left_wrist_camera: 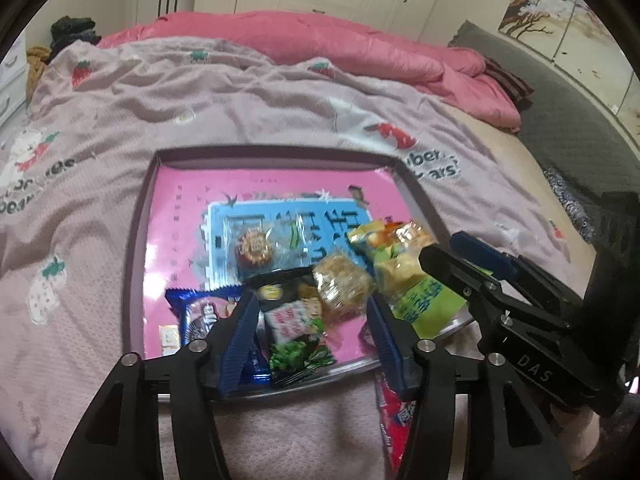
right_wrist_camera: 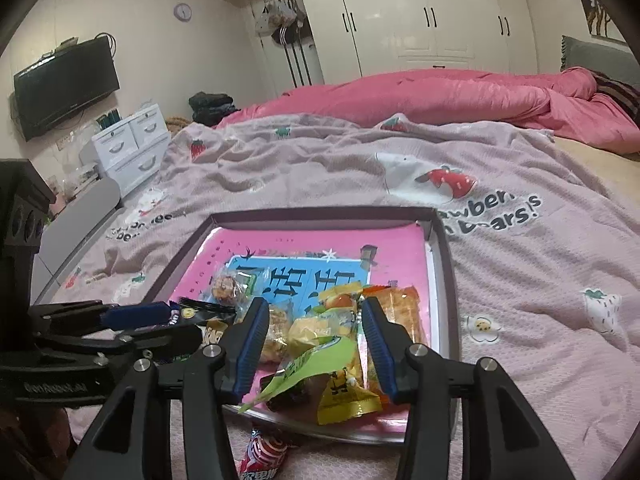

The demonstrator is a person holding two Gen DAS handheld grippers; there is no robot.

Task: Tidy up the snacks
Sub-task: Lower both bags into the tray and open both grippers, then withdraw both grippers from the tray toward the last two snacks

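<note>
Both grippers, left gripper [left_wrist_camera: 312, 316] and right gripper [right_wrist_camera: 312, 340], are hovering over the tray [left_wrist_camera: 136, 240] with jaws partly open, gripping nothing, snack packets [left_wrist_camera: 344, 292] gathered inside it for sorting.

The snack packets [left_wrist_camera: 298, 322] were glossy plastic film, some clear, catching the light. They lay in a shallow tray [left_wrist_camera: 136, 240] with a matt rim and a shiny pink printed sheet [left_wrist_camera: 180, 216] inside. The bedspread [left_wrist_camera: 240, 112] was soft, textured, wrinkled cloth. Each gripper's fingers [right_wrist_camera: 252, 344] were matt black plastic with ribbed blue pads and bright metal rivets
</note>
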